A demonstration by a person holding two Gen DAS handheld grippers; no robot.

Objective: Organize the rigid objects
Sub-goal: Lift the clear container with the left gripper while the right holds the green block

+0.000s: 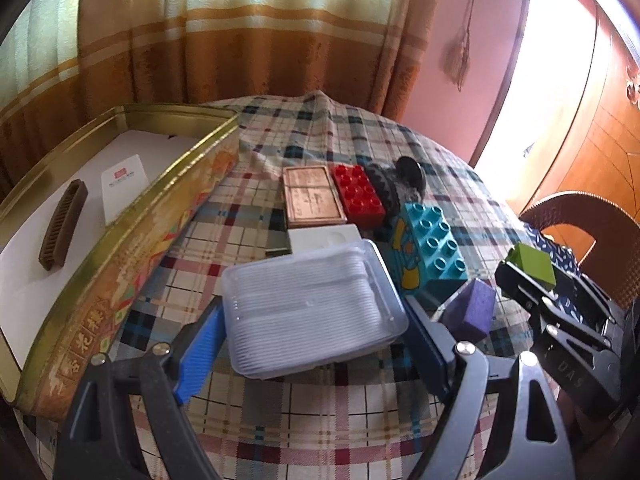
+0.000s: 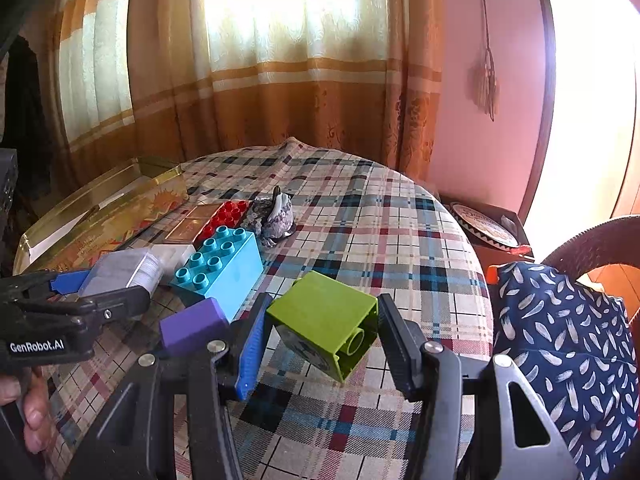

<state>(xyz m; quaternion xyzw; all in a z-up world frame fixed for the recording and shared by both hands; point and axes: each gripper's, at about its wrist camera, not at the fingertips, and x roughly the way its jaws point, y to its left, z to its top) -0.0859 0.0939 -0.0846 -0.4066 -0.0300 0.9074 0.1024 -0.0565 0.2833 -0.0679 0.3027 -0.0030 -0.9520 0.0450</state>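
My left gripper point(image 1: 316, 340) is shut on a clear plastic box point(image 1: 312, 304) of stacked white pieces, held over the plaid tablecloth point(image 1: 312, 432). My right gripper point(image 2: 320, 340) is shut on a green brick point(image 2: 324, 320), tilted, above the table; it also shows in the left wrist view point(image 1: 534, 266). A teal brick point(image 1: 432, 248), a purple block point(image 1: 470, 312), a red brick point(image 1: 358, 194), a copper plaque point(image 1: 312, 196) and a white tray piece point(image 1: 324, 238) lie on the cloth. A gold tin point(image 1: 120, 248) at the left holds a brown comb point(image 1: 62, 224) and a white card point(image 1: 124, 190).
A dark round object and a grey patterned lump point(image 1: 400, 178) lie behind the red brick. A wicker chair with blue patterned cloth point(image 2: 568, 344) stands at the table's right edge. Curtains hang behind the table. A small side stand with a plate point(image 2: 484, 228) is at the far right.
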